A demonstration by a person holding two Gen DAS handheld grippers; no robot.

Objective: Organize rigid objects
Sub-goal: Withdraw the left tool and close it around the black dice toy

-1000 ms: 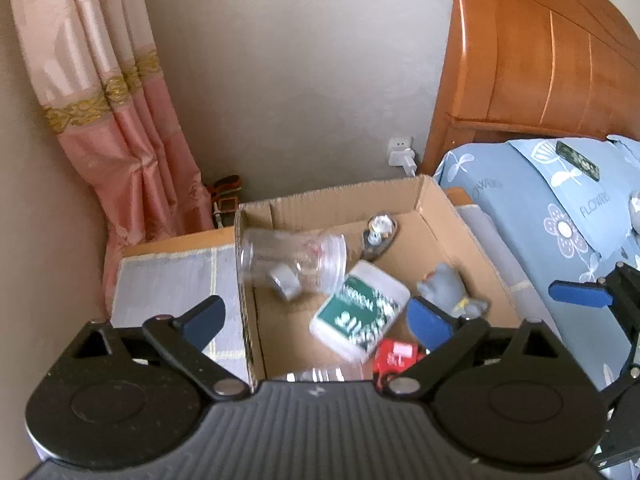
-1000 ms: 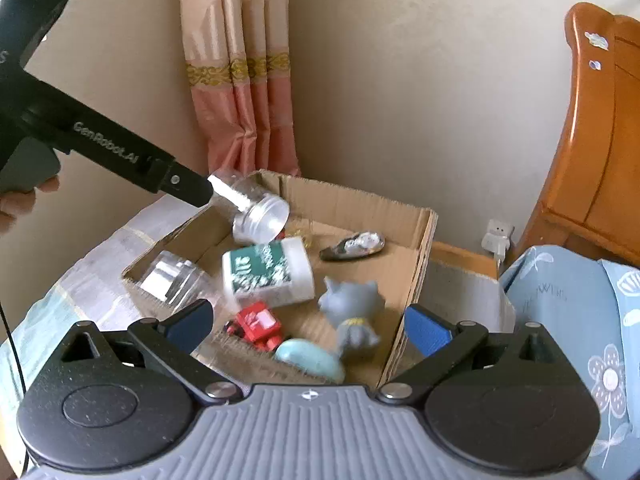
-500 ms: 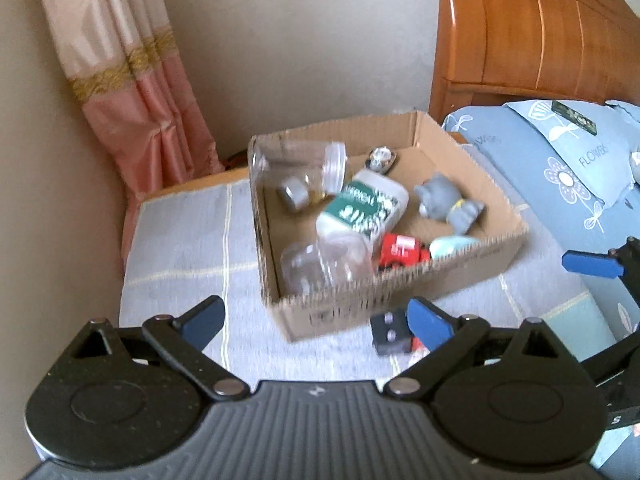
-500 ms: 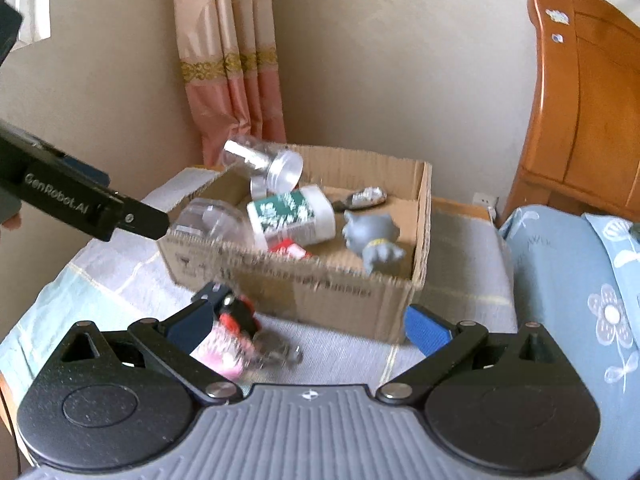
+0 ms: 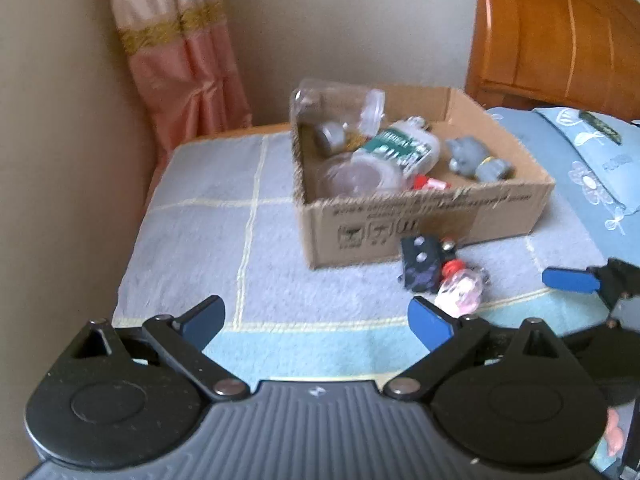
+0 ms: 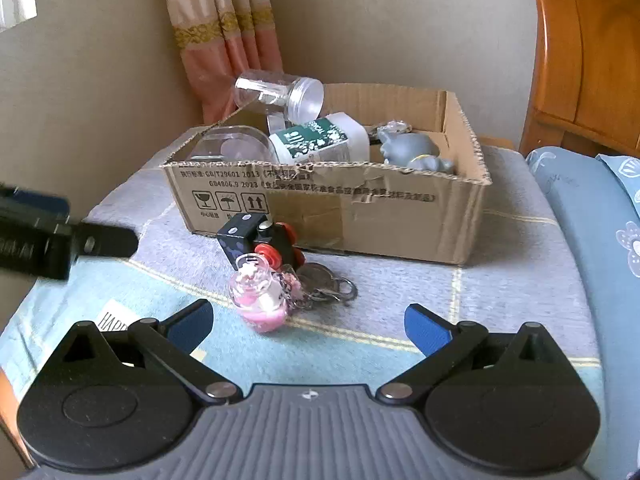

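Left gripper [image 5: 316,318] and right gripper [image 6: 306,326] — both released, empty. Toy train [image 6: 260,238] and pink keychain [image 6: 260,294] lie just before the cardboard box [image 6: 360,216].

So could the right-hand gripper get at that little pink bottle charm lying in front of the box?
Probably yes. The right gripper is open and pointed at the pink bottle charm, with only bare blanket between. The black toy and key rings crowd the charm's far side, so they might get nudged.
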